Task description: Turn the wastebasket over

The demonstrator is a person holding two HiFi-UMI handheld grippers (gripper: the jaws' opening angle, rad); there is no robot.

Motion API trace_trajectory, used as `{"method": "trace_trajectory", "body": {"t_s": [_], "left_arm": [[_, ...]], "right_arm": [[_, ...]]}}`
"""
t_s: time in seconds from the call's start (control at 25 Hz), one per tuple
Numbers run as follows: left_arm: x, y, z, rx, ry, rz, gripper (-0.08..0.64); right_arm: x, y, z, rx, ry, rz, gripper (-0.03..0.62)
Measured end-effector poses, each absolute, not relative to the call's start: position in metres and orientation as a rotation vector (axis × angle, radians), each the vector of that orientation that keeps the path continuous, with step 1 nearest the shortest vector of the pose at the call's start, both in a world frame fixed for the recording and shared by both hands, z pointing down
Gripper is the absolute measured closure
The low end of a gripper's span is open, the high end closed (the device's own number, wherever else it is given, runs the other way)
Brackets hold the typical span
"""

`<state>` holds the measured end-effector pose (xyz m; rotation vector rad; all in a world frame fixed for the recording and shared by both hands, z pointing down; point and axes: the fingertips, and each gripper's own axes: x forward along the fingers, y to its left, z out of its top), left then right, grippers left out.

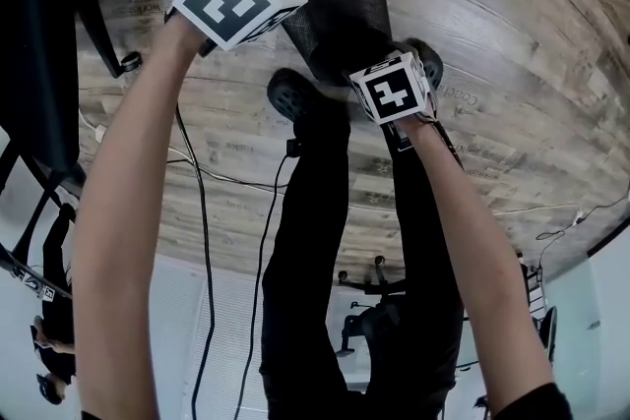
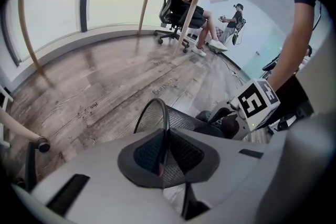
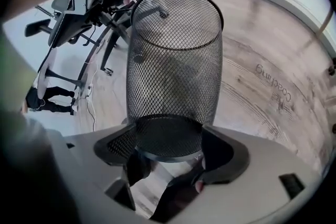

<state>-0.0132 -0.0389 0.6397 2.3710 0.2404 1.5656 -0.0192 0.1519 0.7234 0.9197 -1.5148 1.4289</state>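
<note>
One wastebasket [image 3: 173, 60], two grippers [image 2: 167, 155] [image 3: 168, 147], two shoes [image 1: 288, 98] [image 1: 429, 64].

Both bare forearms are reaching forward and down, the left arm [image 1: 128, 211] showing at the head view's left and the right arm [image 1: 482, 251] at its right; the left gripper [image 2: 167, 136] is pointing steeply down, its jaws pinching the mesh wall of the wastebasket [image 3: 176, 60] just under the rim; the right gripper [image 3: 168, 152] is also angling steeply down, its jaws clasping the wastebasket's closed base from both sides.
</note>
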Motion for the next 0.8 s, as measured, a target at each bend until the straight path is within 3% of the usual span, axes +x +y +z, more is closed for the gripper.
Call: {"method": "trace_trajectory", "body": {"t_s": [0.6,0.8], "left_arm": [[-0.006,-0.039,0.586,2.479,0.187,1.435,0.514],[-0.004,-0.042,0.572,2.505,0.133,1.366,0.515]], "right_arm": [[-0.007,0.12,0.72,0.957,-1.557,1.225,0.22],[0.003,0.101,0.721,1.006,-1.553,1.154,0.277]]}}
